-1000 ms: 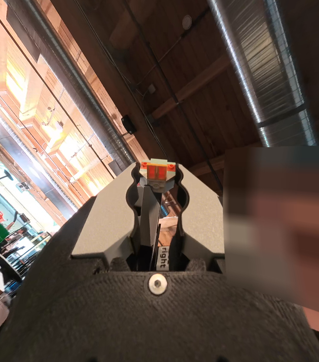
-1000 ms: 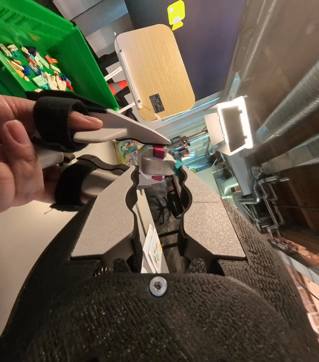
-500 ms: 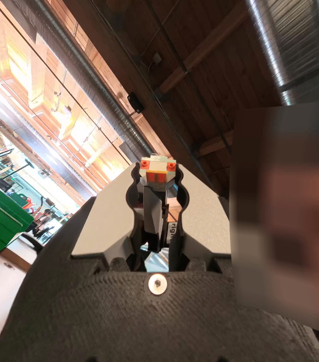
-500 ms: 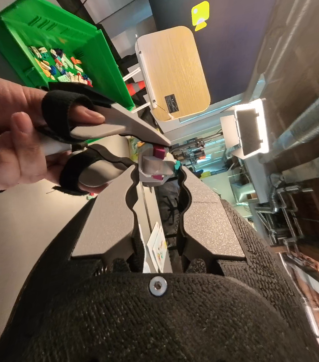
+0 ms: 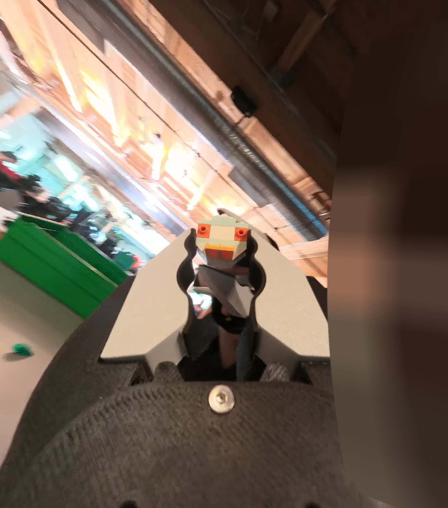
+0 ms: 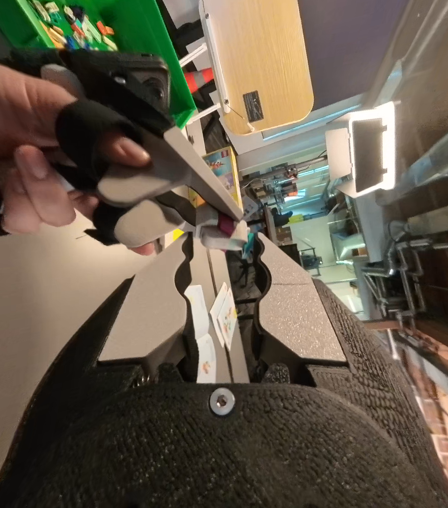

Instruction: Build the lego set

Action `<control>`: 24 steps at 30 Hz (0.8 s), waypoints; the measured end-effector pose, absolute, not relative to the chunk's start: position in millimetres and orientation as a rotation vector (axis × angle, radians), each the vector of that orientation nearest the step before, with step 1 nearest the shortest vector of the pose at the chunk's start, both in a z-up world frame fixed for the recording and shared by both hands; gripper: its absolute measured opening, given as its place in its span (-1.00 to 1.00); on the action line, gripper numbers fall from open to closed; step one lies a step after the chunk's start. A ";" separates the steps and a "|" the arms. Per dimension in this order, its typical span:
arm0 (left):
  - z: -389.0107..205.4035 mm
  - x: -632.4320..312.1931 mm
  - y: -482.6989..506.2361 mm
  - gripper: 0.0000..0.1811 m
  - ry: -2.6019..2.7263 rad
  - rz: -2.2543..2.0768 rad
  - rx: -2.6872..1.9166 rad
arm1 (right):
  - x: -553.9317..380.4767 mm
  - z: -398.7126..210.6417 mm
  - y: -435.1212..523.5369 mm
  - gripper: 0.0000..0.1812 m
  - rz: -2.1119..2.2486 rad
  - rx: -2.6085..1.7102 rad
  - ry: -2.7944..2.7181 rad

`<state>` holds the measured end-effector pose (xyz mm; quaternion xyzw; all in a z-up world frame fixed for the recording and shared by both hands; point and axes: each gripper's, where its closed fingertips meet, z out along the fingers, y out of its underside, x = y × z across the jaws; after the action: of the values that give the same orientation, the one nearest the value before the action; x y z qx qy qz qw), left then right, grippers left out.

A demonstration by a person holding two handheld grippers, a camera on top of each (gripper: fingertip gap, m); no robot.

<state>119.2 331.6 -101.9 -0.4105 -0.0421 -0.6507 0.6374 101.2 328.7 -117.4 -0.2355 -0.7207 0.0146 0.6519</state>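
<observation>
Blurred patches hide the right side of the left wrist view. At centre, the left gripper [image 5: 221, 242] clamps a small lego model [image 5: 221, 240]. In the right wrist view the right gripper [image 6: 223, 242] pinches the same model, mostly hidden by the other gripper's fingers; a green bin [image 6: 146, 35] sits upper left.

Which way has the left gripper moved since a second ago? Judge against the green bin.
Yes. Left gripper tilted down toward the table: green bin, formerly at the left edge, sits farther in.
</observation>
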 end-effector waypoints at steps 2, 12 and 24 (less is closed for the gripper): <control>-104.8 120.2 335.4 -0.61 -0.099 -1.404 -0.976 | 99.5 -119.4 328.6 -0.43 0.058 -0.588 -1.632; -100.5 120.9 333.2 -0.61 -0.027 -1.112 -1.026 | 97.7 -116.7 339.7 -0.53 0.010 -0.720 -1.540; -100.5 124.1 329.6 -0.61 0.063 -0.947 -1.088 | 103.9 -112.2 338.4 -0.57 -0.079 -0.650 -1.581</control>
<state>124.1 329.6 -100.5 -0.4978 0.0287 -0.4335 0.7506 103.9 338.4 -112.2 -0.2868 -0.6977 -0.0350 0.6556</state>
